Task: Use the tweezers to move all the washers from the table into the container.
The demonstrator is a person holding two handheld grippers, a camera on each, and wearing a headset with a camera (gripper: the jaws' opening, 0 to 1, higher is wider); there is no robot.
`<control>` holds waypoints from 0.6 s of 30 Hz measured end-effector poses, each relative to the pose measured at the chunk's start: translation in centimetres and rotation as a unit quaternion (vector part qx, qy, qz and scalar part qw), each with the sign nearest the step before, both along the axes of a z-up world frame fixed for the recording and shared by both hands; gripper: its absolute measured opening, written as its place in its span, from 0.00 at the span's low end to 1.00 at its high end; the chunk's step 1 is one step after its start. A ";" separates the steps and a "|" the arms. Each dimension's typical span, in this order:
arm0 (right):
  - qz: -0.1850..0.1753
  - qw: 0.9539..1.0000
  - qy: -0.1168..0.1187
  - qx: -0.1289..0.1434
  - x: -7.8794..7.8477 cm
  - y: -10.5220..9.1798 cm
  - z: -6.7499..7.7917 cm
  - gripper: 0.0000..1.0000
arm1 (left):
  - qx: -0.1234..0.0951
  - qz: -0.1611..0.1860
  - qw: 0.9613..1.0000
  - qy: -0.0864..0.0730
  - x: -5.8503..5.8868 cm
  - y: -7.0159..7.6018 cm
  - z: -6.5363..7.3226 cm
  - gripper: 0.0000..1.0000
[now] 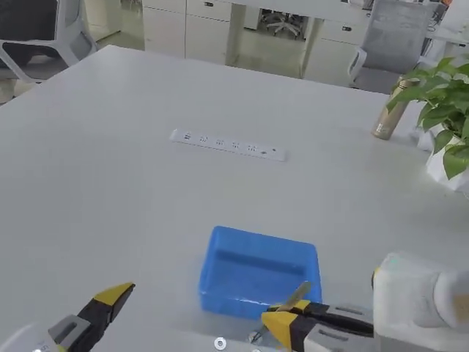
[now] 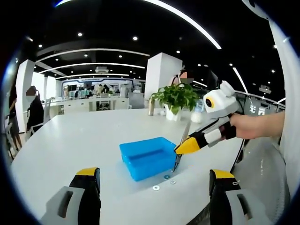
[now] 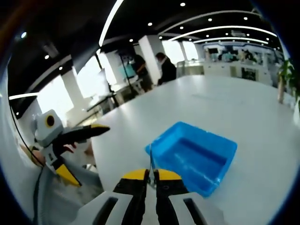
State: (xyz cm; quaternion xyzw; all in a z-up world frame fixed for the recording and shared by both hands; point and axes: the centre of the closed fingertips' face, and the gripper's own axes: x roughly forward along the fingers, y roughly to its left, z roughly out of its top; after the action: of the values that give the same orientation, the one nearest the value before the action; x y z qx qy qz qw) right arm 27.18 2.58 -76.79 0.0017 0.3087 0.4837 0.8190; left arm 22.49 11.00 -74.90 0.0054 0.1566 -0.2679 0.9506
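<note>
A blue container (image 1: 256, 270) stands open near the front of the white table (image 1: 110, 169). My right gripper (image 1: 284, 323) is shut on thin metal tweezers (image 1: 295, 295), just right of the container's near corner. In the left gripper view the tweezers (image 2: 181, 143) point down, their tip just above small washers (image 2: 167, 177) lying on the table before the container (image 2: 146, 158). A washer (image 1: 220, 342) also lies at the head view's bottom edge. My left gripper (image 2: 154, 172) stands open with nothing between its jaws, apart to the left. The right gripper view shows the tweezers (image 3: 151, 164) between shut jaws beside the container (image 3: 194, 157).
A white power strip (image 1: 227, 144) lies mid-table beyond the container. At the far right stand a metal bottle (image 1: 386, 114) and a potted plant (image 1: 443, 95). Office chairs (image 1: 44, 44) ring the far edge. People stand in the background of both gripper views.
</note>
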 end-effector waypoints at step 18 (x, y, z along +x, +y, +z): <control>-0.043 0.998 -0.026 -0.027 6.3 -3.7 0.9 0.03 | 0.006 0.001 1.000 0.009 0.0 0.2 -0.4 0.97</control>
State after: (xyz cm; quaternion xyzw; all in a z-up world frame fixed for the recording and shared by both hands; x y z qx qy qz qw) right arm 33.53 -1.13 -75.92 -0.0201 0.2999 0.4390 0.8467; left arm 22.46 11.16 -75.30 0.0089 0.1673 -0.2664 0.9492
